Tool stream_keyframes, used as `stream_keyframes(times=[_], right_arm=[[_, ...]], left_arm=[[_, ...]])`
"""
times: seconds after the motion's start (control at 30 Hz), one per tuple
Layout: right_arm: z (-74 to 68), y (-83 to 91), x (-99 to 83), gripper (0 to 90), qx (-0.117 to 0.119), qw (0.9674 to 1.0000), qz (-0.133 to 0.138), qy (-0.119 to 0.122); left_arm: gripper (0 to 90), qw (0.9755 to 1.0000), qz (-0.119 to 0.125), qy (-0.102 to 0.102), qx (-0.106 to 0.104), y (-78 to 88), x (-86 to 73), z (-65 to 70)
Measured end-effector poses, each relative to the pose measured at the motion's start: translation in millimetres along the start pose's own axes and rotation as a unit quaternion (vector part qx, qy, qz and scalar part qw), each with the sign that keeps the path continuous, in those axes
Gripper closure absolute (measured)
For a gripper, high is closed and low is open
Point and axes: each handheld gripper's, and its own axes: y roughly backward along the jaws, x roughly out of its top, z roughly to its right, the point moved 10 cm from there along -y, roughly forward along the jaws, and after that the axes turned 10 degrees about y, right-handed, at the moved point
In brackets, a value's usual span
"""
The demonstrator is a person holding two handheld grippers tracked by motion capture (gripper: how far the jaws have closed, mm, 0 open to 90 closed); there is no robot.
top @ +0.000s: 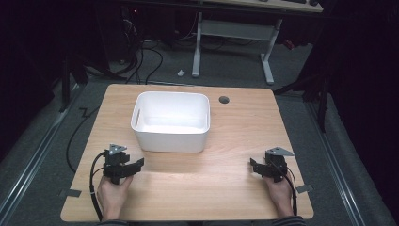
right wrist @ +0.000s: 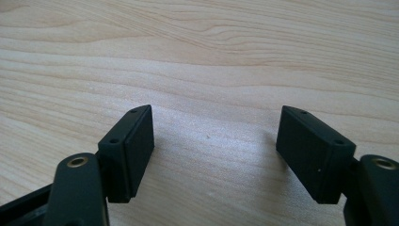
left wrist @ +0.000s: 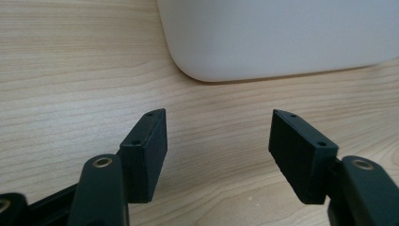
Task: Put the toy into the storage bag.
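Wood-grain table (top: 235, 141) under white tub (top: 171, 121), dark room

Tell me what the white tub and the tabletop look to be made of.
White tub: likely plastic, smooth and slightly glossy, with rounded moulded corners. Tabletop: wood or wood-look laminate, light and matt; printed or real grain lines run across it, which one is unclear.
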Motion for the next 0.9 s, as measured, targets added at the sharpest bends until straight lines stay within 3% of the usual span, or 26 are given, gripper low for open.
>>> stream_keyframes(times=[0.53,0.77,0.9], right_arm=[[0.2,0.0,0.0,28.5,0.0,1.0,0.0,0.002],[-0.1,0.2,-0.1,28.5,0.0,1.0,0.0,0.0],[-0.1,0.2,-0.2,28.5,0.0,1.0,0.0,0.0]], left_arm=[[36.3,0.9999,-0.004,-0.009,0.014,-21.3,-16.2,4.5],[35.1,0.9993,-0.003,-0.024,0.029,-30.7,-21.2,6.3],[33.9,0.9983,0.012,-0.038,0.042,-33.3,-21.6,6.7]])
